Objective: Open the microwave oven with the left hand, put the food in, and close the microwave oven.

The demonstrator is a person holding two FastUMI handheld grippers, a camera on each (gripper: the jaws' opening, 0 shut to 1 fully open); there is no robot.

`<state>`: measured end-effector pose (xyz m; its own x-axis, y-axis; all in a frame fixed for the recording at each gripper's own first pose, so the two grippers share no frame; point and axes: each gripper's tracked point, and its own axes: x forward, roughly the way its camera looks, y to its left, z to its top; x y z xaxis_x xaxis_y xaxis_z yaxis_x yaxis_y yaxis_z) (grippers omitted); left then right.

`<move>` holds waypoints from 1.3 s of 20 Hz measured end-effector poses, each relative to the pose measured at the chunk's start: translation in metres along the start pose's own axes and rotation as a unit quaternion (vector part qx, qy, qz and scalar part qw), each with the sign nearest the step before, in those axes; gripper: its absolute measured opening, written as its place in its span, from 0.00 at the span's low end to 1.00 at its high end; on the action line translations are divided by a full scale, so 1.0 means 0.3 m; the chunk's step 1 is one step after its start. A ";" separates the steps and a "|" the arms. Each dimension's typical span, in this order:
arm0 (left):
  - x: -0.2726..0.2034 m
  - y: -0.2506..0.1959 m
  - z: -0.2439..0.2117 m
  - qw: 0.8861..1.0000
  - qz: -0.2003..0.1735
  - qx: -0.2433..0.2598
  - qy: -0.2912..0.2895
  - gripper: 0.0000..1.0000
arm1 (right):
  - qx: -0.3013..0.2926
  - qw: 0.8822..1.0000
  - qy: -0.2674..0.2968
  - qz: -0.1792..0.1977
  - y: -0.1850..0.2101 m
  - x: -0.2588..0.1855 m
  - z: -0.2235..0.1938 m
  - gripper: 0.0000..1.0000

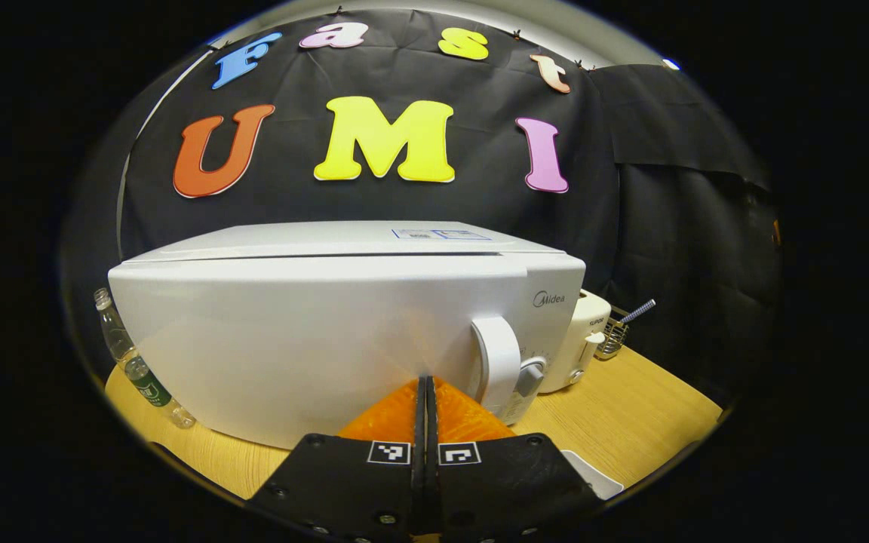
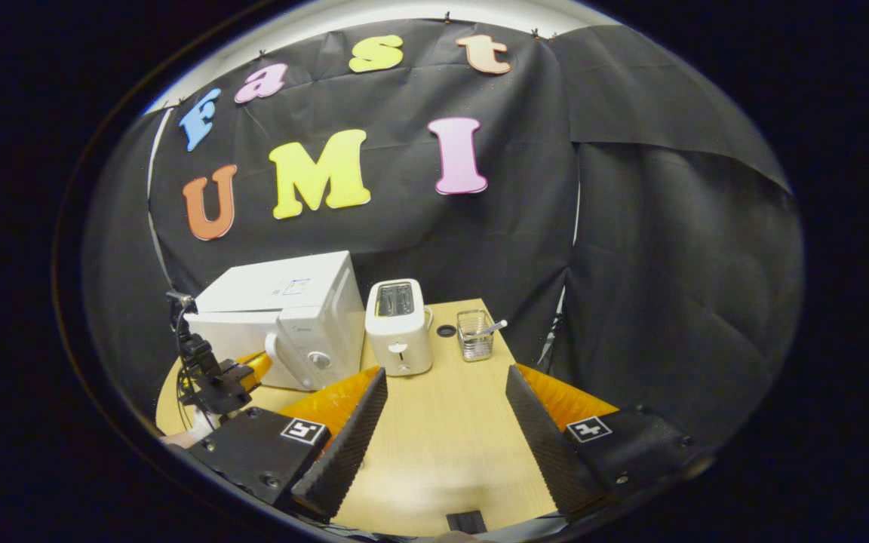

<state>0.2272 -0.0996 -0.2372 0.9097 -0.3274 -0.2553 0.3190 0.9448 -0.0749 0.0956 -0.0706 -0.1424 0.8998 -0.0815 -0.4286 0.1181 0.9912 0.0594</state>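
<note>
A white microwave oven (image 1: 314, 332) stands on the wooden table with its door closed, its curved handle (image 1: 498, 362) at the door's right side. My left gripper (image 1: 425, 383) is shut with nothing between its fingers, tips close in front of the door, just left of the handle. In the right gripper view the microwave (image 2: 284, 317) sits at the left, and the left gripper (image 2: 256, 366) is at its front. My right gripper (image 2: 446, 373) stands open over the bare table, holding nothing. A white flat edge (image 1: 593, 473) pokes out beside the left gripper's body.
A white toaster (image 2: 399, 326) stands right of the microwave, then a wire basket (image 2: 475, 335) with a utensil in it. A plastic water bottle (image 1: 133, 362) stands at the microwave's left. The table (image 2: 442, 437) has free room in front of the toaster.
</note>
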 end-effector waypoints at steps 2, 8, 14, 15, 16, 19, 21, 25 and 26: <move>0.003 0.004 -0.001 1.000 0.003 -0.001 0.000 0.00 | 0.001 1.000 0.002 0.002 0.006 0.006 -0.004 1.00; 0.032 -0.014 -0.014 1.000 0.014 -0.012 0.014 0.00 | -0.002 1.000 -0.001 0.012 0.040 0.013 0.005 1.00; 0.009 -0.003 0.003 1.000 0.022 -0.010 0.006 0.00 | -0.010 1.000 -0.007 0.017 0.062 -0.002 0.016 1.00; -0.008 0.012 0.011 0.999 0.031 -0.007 0.004 0.00 | -0.011 1.000 -0.008 0.018 0.062 -0.003 0.014 1.00; -0.026 0.026 0.020 0.999 0.040 -0.005 0.001 0.00 | -0.011 1.000 -0.010 0.019 0.068 -0.005 0.016 1.00; -0.128 0.042 0.046 0.999 0.048 -0.007 -0.008 0.04 | -0.007 1.000 -0.013 0.028 0.094 -0.012 0.019 1.00; -0.190 0.064 0.061 0.998 0.060 0.006 -0.020 0.58 | -0.004 0.999 -0.014 0.033 0.115 -0.014 0.014 1.00; -0.351 0.134 0.105 0.995 0.095 0.031 -0.029 0.94 | -0.004 0.999 -0.017 0.048 0.166 -0.026 0.004 0.91; -0.393 0.144 0.116 0.994 0.104 0.030 -0.030 0.95 | -0.007 0.998 -0.021 0.051 0.183 -0.027 0.005 0.91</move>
<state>0.1430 -0.0208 -0.1766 0.9711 -0.1274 -0.2020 0.1365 0.9901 0.0321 0.0953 -0.0158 -0.1343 0.9238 0.0159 -0.3826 0.0192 0.9960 0.0876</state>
